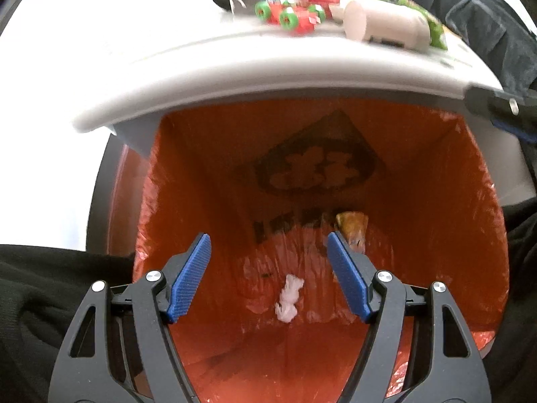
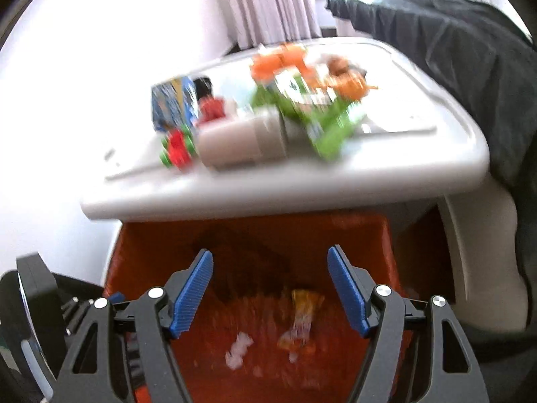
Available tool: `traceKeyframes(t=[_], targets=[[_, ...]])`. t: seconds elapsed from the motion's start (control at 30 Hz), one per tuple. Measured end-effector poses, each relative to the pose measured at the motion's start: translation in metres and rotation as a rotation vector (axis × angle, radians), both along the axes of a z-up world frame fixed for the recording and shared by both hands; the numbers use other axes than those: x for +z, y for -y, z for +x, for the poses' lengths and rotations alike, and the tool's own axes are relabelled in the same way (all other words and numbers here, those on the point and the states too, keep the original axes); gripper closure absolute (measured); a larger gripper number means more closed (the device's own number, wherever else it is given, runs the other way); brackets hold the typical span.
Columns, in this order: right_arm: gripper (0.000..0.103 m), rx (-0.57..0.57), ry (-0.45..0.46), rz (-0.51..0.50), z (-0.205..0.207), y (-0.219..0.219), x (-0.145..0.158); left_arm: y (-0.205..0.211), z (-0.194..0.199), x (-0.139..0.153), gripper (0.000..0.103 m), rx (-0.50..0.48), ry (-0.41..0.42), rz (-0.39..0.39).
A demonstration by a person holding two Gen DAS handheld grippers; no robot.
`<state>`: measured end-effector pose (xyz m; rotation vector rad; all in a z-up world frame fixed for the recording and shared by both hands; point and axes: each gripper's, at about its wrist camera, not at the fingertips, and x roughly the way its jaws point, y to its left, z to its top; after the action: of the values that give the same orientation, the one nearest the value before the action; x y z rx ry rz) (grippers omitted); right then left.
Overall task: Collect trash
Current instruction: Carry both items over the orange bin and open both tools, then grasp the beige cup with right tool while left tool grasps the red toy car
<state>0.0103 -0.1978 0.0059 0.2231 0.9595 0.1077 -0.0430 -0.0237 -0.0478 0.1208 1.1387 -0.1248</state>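
Deep in bin liner [image 1: 436, 201], tissue [image 1: 288, 299] lies below parted jaws.

left gripper [image 1: 268, 252]: black ribbed frame, silver round screws, blue textured pads [image 1: 189, 277]
right gripper [image 2: 270, 273]: same black frame, blue ridged pads [image 2: 192, 294]
clothing [image 1: 50, 299]: black fabric

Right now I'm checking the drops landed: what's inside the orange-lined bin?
In the bin liner, a crumpled white tissue and a yellow wrapper lie at the bottom. The open grippers hide its near wall.
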Motion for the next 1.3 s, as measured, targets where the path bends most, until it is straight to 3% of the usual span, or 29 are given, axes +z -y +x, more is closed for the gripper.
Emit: traceKeyframes(t=[0.23,0.37,0.7,0.87,1.1,1.2,1.3], targets=[[0.02,0.049,0.136,0.077,0.035,-0.005,0.015,-0.002,0.0,0.015,0.033,0.011,0.058,-0.024],[0.017,0.054,0.149,0.105,0.054,-0.011,0.009,-0.004,0.001,0.018,0.033,0.006,0.077,-0.025],[0.005,0.035,0.181,-0.006,0.077,-0.025,0.001,-0.011,0.005,0.017,0.033,0.022,0.087,-0.063],[0.005,0.052,0.165,-0.07,0.095,-0.04,-0.006,-0.012,0.009,0.015,0.033,0.028,0.075,-0.072],[0.005,-0.012,0.108,-0.118,0.112,-0.043,-0.022,-0.013,0.013,0.012,0.033,0.04,0.063,-0.067],[0.025,-0.036,0.068,-0.136,0.113,-0.038,-0.032,-0.013,0.013,0.012,0.033,0.044,0.064,-0.063],[0.025,-0.047,0.086,-0.132,0.108,-0.034,-0.03,-0.012,0.013,0.013,0.033,0.044,0.071,-0.061]])
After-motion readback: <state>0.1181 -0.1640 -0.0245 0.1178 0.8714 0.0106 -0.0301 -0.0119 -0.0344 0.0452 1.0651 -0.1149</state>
